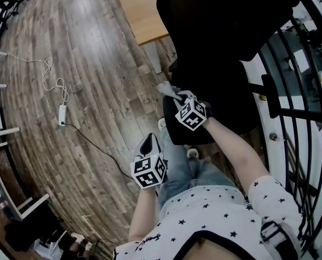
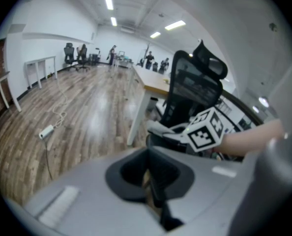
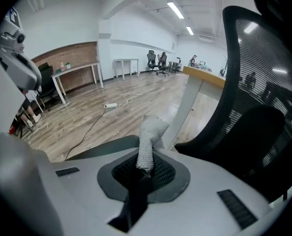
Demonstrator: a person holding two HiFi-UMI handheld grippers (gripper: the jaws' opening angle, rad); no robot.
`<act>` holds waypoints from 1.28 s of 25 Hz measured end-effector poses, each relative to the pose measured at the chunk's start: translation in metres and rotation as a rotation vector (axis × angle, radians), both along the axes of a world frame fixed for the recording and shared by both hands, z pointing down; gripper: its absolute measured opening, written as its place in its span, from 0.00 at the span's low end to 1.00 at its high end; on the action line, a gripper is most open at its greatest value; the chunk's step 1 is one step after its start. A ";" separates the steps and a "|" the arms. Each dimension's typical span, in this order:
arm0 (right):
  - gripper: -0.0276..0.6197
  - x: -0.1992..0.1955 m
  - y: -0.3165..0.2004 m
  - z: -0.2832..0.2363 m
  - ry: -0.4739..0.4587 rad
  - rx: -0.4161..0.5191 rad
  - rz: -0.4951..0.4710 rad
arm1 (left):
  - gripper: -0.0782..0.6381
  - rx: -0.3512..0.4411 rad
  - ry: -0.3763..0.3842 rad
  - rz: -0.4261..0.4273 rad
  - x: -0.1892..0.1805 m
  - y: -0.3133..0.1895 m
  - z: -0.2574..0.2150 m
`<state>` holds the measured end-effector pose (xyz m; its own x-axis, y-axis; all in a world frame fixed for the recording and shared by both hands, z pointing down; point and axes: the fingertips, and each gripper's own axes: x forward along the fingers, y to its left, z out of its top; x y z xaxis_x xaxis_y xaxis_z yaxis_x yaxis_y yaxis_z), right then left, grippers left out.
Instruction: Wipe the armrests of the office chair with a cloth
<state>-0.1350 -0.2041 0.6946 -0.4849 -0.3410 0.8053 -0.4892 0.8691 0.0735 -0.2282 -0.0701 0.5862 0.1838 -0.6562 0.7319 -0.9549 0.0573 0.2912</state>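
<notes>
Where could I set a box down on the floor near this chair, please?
The wooden plank floor is bare between the black mesh office chair and the white power strip. It is crowded at the chair's black armrest, where the right tongs hold the grey cloth.
</notes>
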 end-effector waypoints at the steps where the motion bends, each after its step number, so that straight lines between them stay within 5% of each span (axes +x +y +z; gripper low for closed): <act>1: 0.09 -0.001 0.002 0.002 0.003 -0.007 -0.005 | 0.12 -0.002 -0.001 0.001 0.000 0.001 0.000; 32: 0.09 -0.001 0.062 0.013 0.060 -0.106 -0.100 | 0.12 0.016 -0.006 -0.026 0.007 0.032 -0.009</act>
